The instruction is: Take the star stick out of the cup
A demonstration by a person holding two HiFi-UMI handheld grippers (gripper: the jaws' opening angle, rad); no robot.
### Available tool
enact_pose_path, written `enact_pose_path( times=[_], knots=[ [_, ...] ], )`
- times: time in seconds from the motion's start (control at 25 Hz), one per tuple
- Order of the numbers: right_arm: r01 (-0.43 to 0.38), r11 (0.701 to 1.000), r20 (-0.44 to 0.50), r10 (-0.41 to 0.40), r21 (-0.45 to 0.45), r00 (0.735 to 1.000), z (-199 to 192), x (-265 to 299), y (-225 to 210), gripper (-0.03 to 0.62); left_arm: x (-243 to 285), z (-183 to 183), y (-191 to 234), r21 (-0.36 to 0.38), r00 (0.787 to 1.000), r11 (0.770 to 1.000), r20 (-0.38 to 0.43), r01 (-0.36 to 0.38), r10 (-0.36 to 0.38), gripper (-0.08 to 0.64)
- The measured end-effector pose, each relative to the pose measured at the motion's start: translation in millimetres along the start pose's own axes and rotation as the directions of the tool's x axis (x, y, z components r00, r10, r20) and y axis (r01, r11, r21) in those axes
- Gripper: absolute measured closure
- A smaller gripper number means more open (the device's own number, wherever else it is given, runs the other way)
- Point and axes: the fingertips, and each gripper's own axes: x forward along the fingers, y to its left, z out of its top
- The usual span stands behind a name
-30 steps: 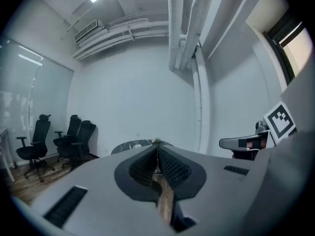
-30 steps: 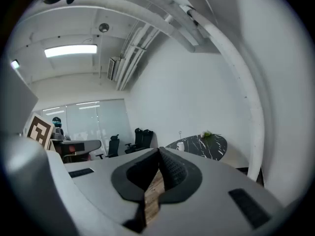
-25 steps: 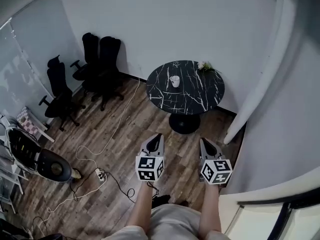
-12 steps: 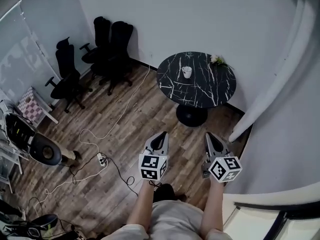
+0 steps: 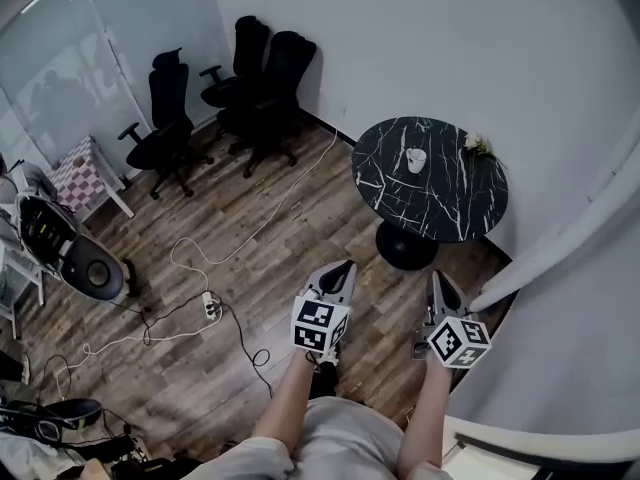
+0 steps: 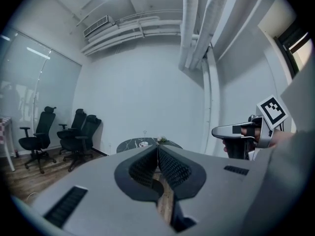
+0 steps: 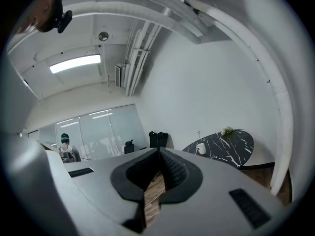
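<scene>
Both grippers closed and empty, well short of the table.
The left gripper point(image 5: 344, 267) and right gripper point(image 5: 437, 279) hang over open wooden floor point(image 5: 300, 223), jaws pressed together on nothing. The star stick point(image 7: 199, 137) stands in the white cup point(image 5: 417, 160), toward the far edge of the round table point(image 5: 462, 208), which sits near the wall; cables point(image 5: 190, 260) trail left.
</scene>
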Motion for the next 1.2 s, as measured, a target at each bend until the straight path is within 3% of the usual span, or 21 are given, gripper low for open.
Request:
enact_pose_path(
  times=[0.2,0.36,0.52,0.72,1.2],
  knots=[
    [0.044,0.999,-0.034,-0.044,-0.013,0.998,6.1,45.2,-10.1,0.557,41.0,14.4,28.7,0.003,0.999,0.999,-0.007,0.032,-0.032,0.537],
    [0.050,0.998,-0.055,-0.051,-0.029,0.997,12.8,80.9,-18.5,0.557,89.0,48.7,55.9,0.038,0.999,0.998,0.015,0.046,-0.046,0.537],
    [0.028,0.998,-0.098,-0.033,-0.055,0.995,9.2,119.1,-18.7,0.557,106.2,70.6,77.7,-0.012,0.998,0.999,0.054,0.033,-0.033,0.537],
    [-0.027,1.000,-0.021,0.027,-0.005,0.999,28.3,163.4,-18.5,0.557,132.3,71.3,99.6,-0.013,0.997,0.998,0.048,0.059,-0.058,0.537],
    [-0.012,0.998,0.027,0.010,0.061,1.000,16.2,244.1,-32.5,0.557,200.9,70.2,152.3,0.024,0.990,0.991,0.028,0.135,-0.136,0.537]
  ],
)
